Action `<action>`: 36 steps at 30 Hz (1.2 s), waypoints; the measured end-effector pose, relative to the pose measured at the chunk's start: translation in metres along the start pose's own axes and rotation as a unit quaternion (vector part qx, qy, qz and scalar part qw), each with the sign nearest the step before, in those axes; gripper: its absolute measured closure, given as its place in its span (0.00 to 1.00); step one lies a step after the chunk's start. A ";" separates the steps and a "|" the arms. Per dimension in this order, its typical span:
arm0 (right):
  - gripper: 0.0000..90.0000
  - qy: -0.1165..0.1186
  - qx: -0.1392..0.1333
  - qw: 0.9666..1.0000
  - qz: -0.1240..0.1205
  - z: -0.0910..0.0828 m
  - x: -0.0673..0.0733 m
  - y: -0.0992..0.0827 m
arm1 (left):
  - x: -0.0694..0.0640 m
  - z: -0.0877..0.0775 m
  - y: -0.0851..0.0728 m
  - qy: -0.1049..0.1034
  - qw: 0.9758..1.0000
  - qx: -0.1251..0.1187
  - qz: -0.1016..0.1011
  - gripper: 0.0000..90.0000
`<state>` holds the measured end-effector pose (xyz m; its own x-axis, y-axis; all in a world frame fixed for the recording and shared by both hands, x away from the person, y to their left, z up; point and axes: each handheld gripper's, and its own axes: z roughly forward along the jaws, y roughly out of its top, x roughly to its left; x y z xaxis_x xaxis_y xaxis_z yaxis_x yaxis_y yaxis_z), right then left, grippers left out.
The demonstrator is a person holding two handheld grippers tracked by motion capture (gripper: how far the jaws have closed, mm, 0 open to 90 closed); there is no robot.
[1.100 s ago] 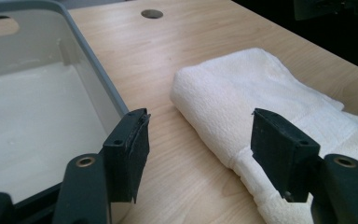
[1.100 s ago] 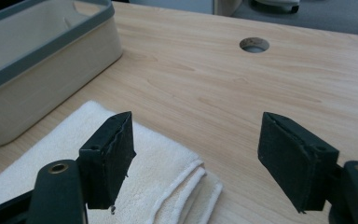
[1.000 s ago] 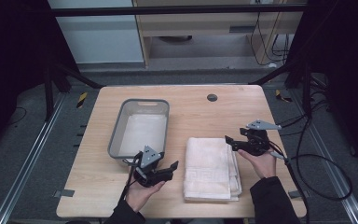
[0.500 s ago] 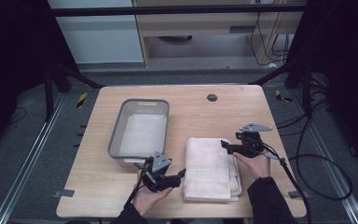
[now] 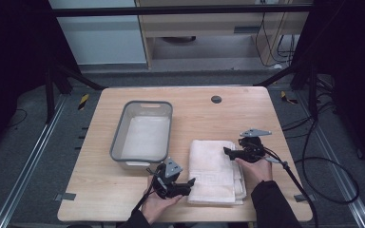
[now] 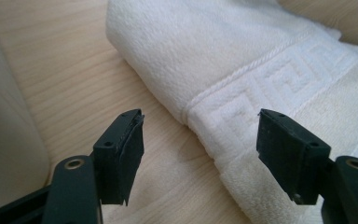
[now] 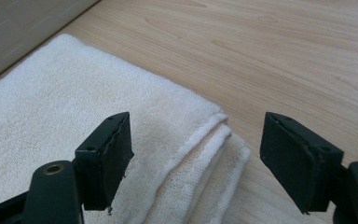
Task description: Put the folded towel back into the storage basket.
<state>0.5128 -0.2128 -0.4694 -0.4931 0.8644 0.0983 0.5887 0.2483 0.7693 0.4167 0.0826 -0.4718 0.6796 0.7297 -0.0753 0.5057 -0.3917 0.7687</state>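
Towel (image 6: pixel 242 70): key-pattern border in left gripper view, layered corner (image 7: pixel 214 154) in right.

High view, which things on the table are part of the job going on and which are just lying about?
In the job:
- folded white towel
- left tongs, open at the towel's near left edge, their jaws just opening wider
- right tongs, open at its far right corner

Lying about:
- grey tub, beside the towel, untouched
- dark round spot on the table
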 end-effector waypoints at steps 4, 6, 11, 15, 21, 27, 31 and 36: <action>0.28 -0.003 0.010 1.000 -0.002 0.004 0.000 -0.002 | -0.004 0.010 -0.004 -0.002 1.000 0.015 0.005 0.34; 0.27 -0.001 0.013 1.000 0.003 0.006 -0.001 -0.005 | -0.005 0.013 -0.005 0.001 1.000 0.016 0.006 0.34; 0.27 0.005 0.019 1.000 0.021 0.009 -0.004 -0.009 | -0.005 0.017 -0.007 0.000 1.000 0.019 0.004 0.34; 0.27 0.009 0.034 0.999 0.034 0.012 -0.005 -0.011 | -0.005 0.021 -0.009 0.000 1.000 0.027 0.001 0.34; 0.28 0.015 0.048 0.998 0.043 0.016 -0.006 -0.012 | -0.002 0.025 -0.009 -0.011 0.999 0.041 -0.014 0.34; 0.30 0.020 0.056 0.997 0.057 0.018 -0.006 -0.013 | 0.000 0.028 -0.009 -0.020 0.998 0.046 -0.023 0.36; 0.38 0.034 0.060 0.995 0.065 0.020 -0.006 -0.013 | -0.001 0.029 -0.009 -0.028 0.998 0.046 -0.027 0.40; 0.48 0.048 0.063 0.994 0.074 0.020 -0.005 -0.013 | -0.001 0.030 -0.008 -0.042 0.997 0.049 -0.030 0.47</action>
<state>0.5202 -0.2118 -0.4925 -0.4507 0.8514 0.2683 0.7312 0.1797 0.6581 0.4277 0.0683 -0.4969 0.6864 0.7058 -0.1753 0.5940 -0.4049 0.6952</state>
